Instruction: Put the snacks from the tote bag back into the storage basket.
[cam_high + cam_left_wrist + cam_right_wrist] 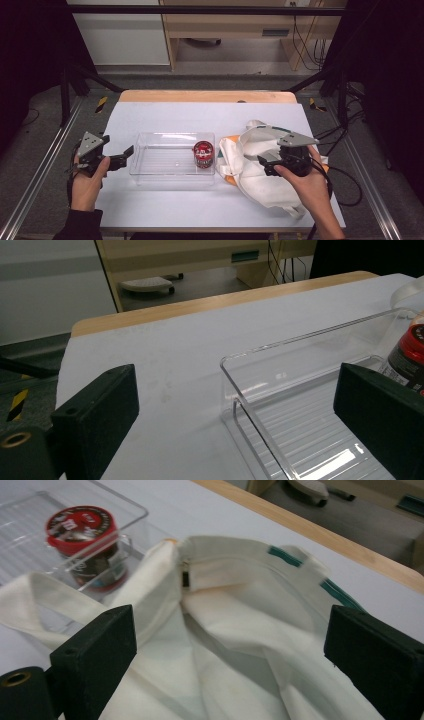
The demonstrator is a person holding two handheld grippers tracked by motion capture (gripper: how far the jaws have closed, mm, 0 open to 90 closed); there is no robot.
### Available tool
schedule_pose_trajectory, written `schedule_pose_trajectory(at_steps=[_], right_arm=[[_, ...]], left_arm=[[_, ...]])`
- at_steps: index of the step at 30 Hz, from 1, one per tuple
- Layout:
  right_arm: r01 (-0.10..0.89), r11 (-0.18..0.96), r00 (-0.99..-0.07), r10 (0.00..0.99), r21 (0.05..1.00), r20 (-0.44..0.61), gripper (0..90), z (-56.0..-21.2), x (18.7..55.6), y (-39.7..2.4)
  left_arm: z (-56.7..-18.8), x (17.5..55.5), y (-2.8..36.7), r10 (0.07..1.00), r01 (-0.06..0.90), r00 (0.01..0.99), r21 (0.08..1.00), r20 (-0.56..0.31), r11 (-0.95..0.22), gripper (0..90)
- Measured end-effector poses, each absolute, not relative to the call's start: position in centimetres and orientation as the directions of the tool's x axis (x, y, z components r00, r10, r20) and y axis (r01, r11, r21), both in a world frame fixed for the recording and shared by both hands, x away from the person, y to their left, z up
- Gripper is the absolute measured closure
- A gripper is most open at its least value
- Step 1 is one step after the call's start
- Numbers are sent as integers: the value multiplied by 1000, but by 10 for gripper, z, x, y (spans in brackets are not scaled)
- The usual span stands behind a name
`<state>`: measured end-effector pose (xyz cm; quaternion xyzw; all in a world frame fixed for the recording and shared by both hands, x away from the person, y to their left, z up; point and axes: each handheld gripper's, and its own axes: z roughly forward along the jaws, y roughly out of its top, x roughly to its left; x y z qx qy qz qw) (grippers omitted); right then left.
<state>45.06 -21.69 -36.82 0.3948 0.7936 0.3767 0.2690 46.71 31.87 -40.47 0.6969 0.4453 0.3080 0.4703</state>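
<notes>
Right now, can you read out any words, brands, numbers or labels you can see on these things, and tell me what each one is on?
No text reads clearly.
Red lid of the jar in the clear plastic tray: white print, too blurred to read.
Dark label on the jar's side: too small to read.
White cloth bag: green stripes, no lettering seen.
Left claw and right claw: no markings seen.

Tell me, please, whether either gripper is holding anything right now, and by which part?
Nothing is held: the left gripper and the right gripper are both open.
</notes>
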Motion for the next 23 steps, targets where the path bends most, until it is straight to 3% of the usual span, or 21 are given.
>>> schedule_pose_trajectory(at_steps=[4, 13, 19, 23], right_arm=[[449, 324, -463, 881, 832, -94, 72, -381, 446, -240], [486, 260, -399, 916, 834, -53, 72, -406, 442, -259], [515, 251, -381, 924, 819, -44, 73, -423, 443, -256], [496, 277, -363, 927, 823, -93, 76, -434, 439, -246]], left_arm=[[-408, 464, 324, 922, 325, 387, 934, 10, -146, 48], [-408, 461, 332, 937, 321, 350, 939, 7, -126, 57], [-415, 457, 336, 947, 324, 322, 938, 13, -123, 59], [-422, 449, 341, 957, 320, 289, 942, 9, -105, 60]])
